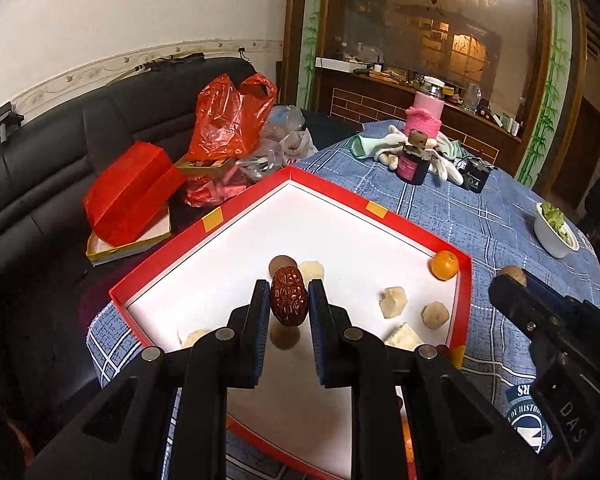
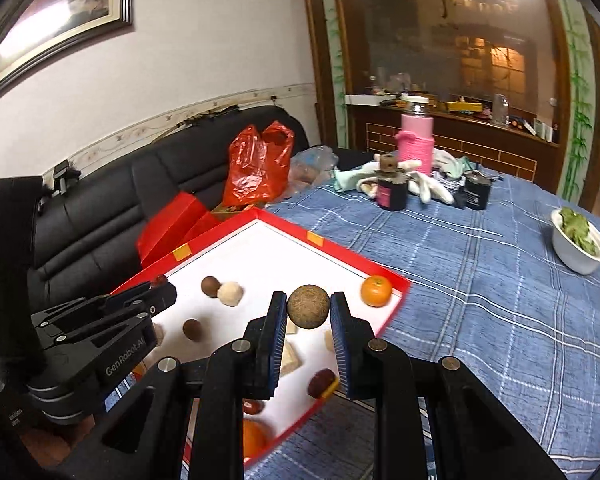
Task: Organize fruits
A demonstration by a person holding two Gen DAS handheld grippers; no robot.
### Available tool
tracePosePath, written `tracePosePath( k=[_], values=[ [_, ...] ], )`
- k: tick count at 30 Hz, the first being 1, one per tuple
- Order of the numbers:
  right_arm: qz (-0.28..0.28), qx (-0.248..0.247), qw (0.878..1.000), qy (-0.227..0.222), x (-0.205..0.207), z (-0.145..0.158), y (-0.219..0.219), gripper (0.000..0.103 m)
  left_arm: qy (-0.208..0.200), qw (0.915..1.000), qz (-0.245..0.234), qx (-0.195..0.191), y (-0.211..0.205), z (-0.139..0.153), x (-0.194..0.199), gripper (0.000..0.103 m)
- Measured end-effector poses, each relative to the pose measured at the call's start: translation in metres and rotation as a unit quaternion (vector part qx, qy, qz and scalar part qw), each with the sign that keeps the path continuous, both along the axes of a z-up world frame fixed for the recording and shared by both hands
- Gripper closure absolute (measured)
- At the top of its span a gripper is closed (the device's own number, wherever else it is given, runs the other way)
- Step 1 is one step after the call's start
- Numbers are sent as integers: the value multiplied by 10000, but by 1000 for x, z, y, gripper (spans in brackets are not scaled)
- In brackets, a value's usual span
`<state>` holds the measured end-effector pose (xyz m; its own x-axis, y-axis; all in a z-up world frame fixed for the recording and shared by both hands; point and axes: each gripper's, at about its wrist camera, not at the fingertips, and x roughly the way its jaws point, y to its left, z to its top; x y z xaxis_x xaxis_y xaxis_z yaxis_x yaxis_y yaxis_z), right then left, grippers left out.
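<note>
Red date (image 1: 289, 295): wrinkled, dark red, stood on end and pinched at its sides between the pads of the left gripper (image 1: 289, 300), lifted clear over the white floor of the tray, apparently so it can be carried to its own group.
Brown round fruit (image 2: 308, 306): rough, tan, likely a longan, clamped across its widest part by the right gripper (image 2: 308, 312), also raised above the tray; a grip at the middle should keep a ball from squirting out.
Red-rimmed tray (image 1: 204, 222): shallow box on the blue checked tablecloth (image 2: 480, 280), the sorting ground.
Loose pieces: a mandarin (image 1: 445, 265) in the far right corner against the rim; pale lumps (image 1: 393, 301) and brown balls (image 2: 192, 329) scattered apart, not yet grouped.
Progress: early, I judge.
Surroundings: white bowl of greens (image 2: 580, 246) well apart; red plastic bag (image 1: 228, 114) on the sofa.
</note>
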<state>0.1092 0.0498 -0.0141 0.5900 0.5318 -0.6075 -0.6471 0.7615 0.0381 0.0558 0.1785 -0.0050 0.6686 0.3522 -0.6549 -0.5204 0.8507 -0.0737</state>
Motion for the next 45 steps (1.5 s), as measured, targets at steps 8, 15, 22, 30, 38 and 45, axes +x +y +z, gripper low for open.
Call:
tracePosePath(
  k=[8,15,22,30,38,45],
  values=[
    [65,-184,9992,357,22,-19,21,81,289,9995,74,-89,15,-14,21,86],
    [96,-275,9984,477,38,-28,35,81,472,9987,149,-152,26,-22,33,86],
    [116,-381,9976,558,49,-34,46,81,555,9982,143,-185,28,-25,38,86],
    [114,-453,9971,605,56,-39,54,81,666,9974,190,-206,31,-28,44,86],
    [35,-810,9950,576,58,-47,54,25,1115,9934,226,-169,28,-32,48,72],
    [-118,-595,9980,169,32,-16,2,2,763,9970,157,40,-2,-9,24,19]
  ],
)
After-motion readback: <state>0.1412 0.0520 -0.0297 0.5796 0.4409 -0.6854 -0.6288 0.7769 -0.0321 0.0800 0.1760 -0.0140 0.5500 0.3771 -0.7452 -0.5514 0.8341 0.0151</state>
